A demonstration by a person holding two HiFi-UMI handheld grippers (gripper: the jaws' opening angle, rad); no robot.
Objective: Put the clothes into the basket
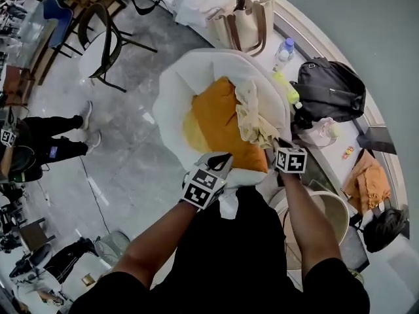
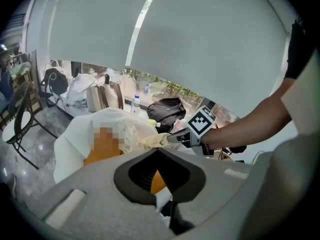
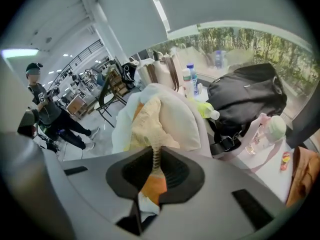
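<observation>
Right gripper (image 3: 156, 156) clamped on crinkled cream fabric (image 1: 252, 120), left gripper (image 1: 221, 162) on white sheet (image 1: 173, 103), grey floor (image 1: 124, 156) lay below us, fabric ran lengthwise away.

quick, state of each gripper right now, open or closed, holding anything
left gripper: closed, holding the white cloth
right gripper: closed, holding the pale yellow cloth

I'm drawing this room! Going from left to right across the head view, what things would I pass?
Person in black → chair → heap of clothes → black backpack → orange cloth.
</observation>
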